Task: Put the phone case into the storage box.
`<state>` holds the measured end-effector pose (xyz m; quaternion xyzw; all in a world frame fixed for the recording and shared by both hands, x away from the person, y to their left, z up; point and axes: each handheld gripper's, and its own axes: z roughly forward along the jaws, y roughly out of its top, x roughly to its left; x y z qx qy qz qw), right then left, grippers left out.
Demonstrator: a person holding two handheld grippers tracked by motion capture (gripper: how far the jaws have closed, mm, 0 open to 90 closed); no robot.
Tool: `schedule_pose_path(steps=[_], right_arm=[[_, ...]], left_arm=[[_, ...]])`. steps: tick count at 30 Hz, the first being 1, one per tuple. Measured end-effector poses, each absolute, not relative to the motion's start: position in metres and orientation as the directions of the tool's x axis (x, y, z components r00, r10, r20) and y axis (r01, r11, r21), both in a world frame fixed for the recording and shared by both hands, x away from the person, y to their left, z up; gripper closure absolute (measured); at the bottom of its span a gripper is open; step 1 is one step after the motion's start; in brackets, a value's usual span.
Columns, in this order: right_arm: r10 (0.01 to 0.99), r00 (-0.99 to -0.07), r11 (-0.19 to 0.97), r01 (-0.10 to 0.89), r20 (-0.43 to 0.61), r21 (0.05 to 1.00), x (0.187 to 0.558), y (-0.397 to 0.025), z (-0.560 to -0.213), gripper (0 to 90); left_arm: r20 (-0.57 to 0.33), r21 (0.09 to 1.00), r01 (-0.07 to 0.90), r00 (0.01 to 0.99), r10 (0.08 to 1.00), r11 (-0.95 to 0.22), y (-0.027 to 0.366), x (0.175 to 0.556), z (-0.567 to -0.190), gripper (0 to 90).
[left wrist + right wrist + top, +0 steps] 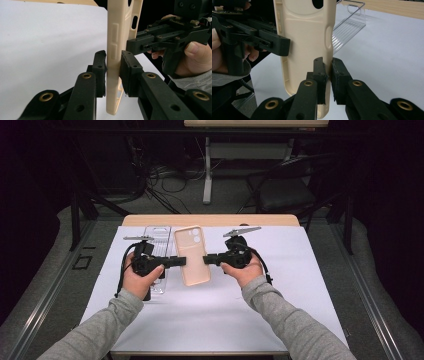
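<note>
Left hand-held gripper (181, 261) clamped on left edge of beige phone case (192, 255); pads (100, 72) squeeze case rim. Right hand-held gripper (206, 260) clamped on opposite edge, jaws pinching rim. Case spans between both grippers, held above white desk (300, 270). Clear case (157, 240) lies on desk just behind left gripper, partly under left hand (142, 275).

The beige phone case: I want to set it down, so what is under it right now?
The beige phone case hangs between both grippers, the left gripper and right gripper, above the white table sheet. The clear case lies beside it. The sheet directly beneath is covered.
</note>
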<state>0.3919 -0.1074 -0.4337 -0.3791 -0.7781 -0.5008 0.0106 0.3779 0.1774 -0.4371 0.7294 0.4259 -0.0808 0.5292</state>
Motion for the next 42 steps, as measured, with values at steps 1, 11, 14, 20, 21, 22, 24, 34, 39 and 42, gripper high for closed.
schedule_pose_path(steps=[1, 11, 14, 20, 21, 22, 24, 34, 39, 42], right_arm=[[0.58, -0.713, 0.212, 0.599, 0.394, 0.772, 0.392, -0.108, -0.434, 83.3], [0.62, -0.691, 0.2, 0.596, 0.371, 0.777, 0.393, -0.115, -0.435, 83.3], [0.626, -0.69, 0.202, 0.594, 0.364, 0.778, 0.393, -0.117, -0.435, 83.3], [0.637, -0.689, 0.206, 0.584, 0.345, 0.785, 0.391, -0.117, -0.434, 83.3], [0.639, -0.689, 0.206, 0.582, 0.343, 0.787, 0.391, -0.117, -0.434, 83.3], [0.639, -0.689, 0.206, 0.581, 0.342, 0.787, 0.391, -0.117, -0.434, 83.3], [0.639, -0.69, 0.208, 0.579, 0.339, 0.788, 0.39, -0.117, -0.434, 83.3], [0.646, -0.687, 0.208, 0.578, 0.332, 0.789, 0.39, -0.118, -0.435, 83.3], [0.65, -0.682, 0.199, 0.579, 0.335, 0.791, 0.389, -0.119, -0.436, 83.3], [0.649, -0.684, 0.198, 0.573, 0.332, 0.795, 0.389, -0.119, -0.435, 83.3]], left_arm=[[-0.568, 0.704, 0.706, 0.625, 0.536, -0.077, 0.178, 0.378, -0.437, 73.6], [-0.555, 0.706, 0.703, 0.627, 0.547, -0.089, 0.177, 0.378, -0.439, 68.6], [-0.545, 0.708, 0.699, 0.629, 0.554, -0.097, 0.176, 0.379, -0.442, 64.4], [-0.51, 0.711, 0.693, 0.628, 0.588, -0.123, 0.175, 0.381, -0.447, 56.0], [-0.495, 0.718, 0.684, 0.632, 0.596, -0.129, 0.175, 0.381, -0.447, 54.9], [-0.497, 0.719, 0.684, 0.632, 0.595, -0.126, 0.175, 0.381, -0.447, 53.8], [-0.503, 0.717, 0.687, 0.629, 0.593, -0.12, 0.175, 0.38, -0.447, 53.7], [-0.431, 0.751, 0.644, 0.646, 0.63, -0.147, 0.177, 0.378, -0.444, 50.2], [-0.375, 0.769, 0.616, 0.651, 0.66, -0.171, 0.18, 0.378, -0.441, 46.4], [-0.341, 0.78, 0.598, 0.654, 0.676, -0.185, 0.181, 0.378, -0.439, 44.9]])
